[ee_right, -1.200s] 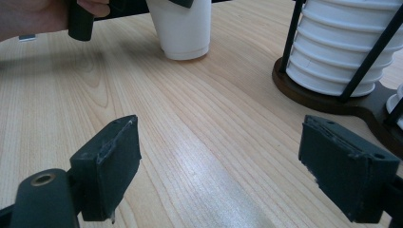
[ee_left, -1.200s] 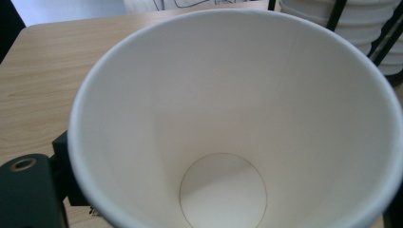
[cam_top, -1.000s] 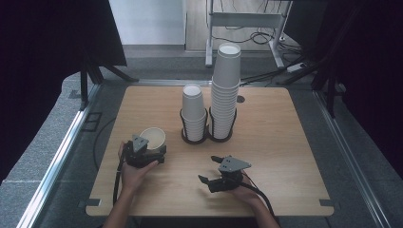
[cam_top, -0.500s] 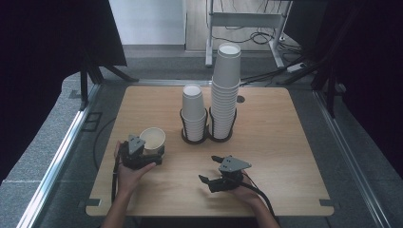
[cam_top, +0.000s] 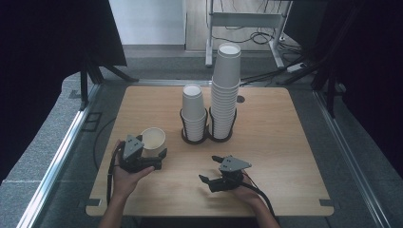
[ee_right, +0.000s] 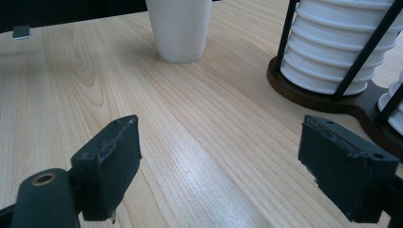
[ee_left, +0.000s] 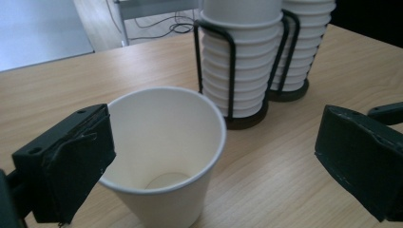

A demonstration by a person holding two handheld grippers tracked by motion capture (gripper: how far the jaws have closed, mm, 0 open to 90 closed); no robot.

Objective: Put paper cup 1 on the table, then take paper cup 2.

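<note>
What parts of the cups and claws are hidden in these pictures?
- Loose cup: its foot is cut off by the bottom edge of the left gripper view.
- Short stack: top cut off by that view's upper edge.
- Tall stack: cup count, rims too small in the high view.
- Holder: runs off the right gripper view.

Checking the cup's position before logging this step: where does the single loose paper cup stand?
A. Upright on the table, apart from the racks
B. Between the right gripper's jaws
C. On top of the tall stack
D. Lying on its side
A: the paper cup stands upright, mouth up, on the table, left of the two racked stacks.
</note>
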